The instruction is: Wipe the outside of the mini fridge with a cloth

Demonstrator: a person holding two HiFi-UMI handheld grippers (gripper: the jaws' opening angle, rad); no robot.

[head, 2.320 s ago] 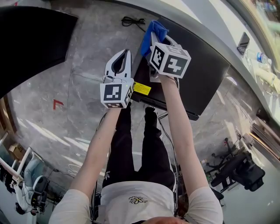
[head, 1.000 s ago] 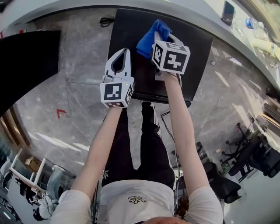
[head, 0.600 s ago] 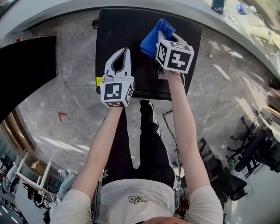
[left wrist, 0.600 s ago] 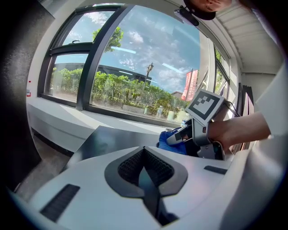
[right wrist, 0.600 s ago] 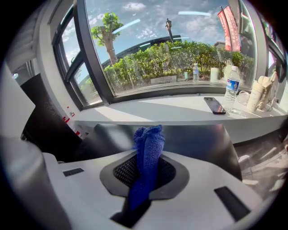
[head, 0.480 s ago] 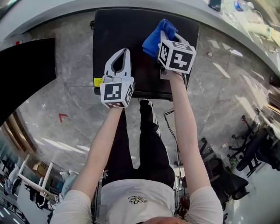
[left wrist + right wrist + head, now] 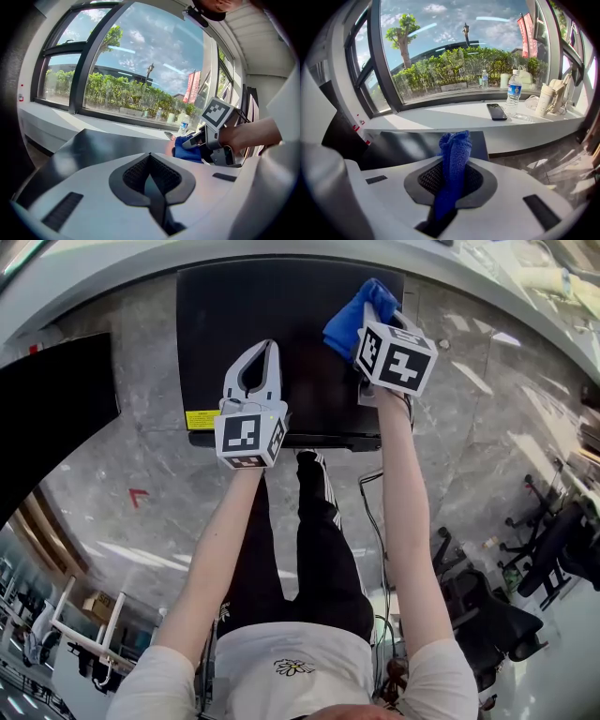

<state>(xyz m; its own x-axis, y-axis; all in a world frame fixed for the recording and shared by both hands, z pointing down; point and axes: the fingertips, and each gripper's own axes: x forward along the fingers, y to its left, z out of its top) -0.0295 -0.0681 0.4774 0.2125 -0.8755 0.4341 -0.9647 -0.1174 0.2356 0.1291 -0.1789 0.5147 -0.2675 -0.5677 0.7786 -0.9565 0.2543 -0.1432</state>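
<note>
Right tool (image 7: 375, 313) is clamped on a blue cloth (image 7: 453, 154). The fabric is bunched into an upright wad that fills the gap between the ribbed black pads and pokes out past the tips. Left tool (image 7: 151, 177) has its jaws pressed together with nothing in them, and it hangs over the near left part of the mini fridge (image 7: 253, 306).

That fridge stands on the grey marbled floor (image 7: 122, 484) straight ahead of me, its back towards the pale window ledge (image 7: 454, 117). The cloth is over the far right part of its top. From the left gripper view it seems to sit on or just above the surface, but I can't swear it is touching.

I judge the cloth light and limp. Its looped knit looks like microfibre, so it should flatten and drag a little under pressure. Holding it mid-bunch, as now, leaves a soft pad leading the tips.

The fridge is a rigid black box with square corners and a flat, smooth, faintly reflective top. A yellow label (image 7: 202, 418) sits at its near left edge. It looks heavy enough to stay put under wiping, though hard tool tips could scuff that finish.
</note>
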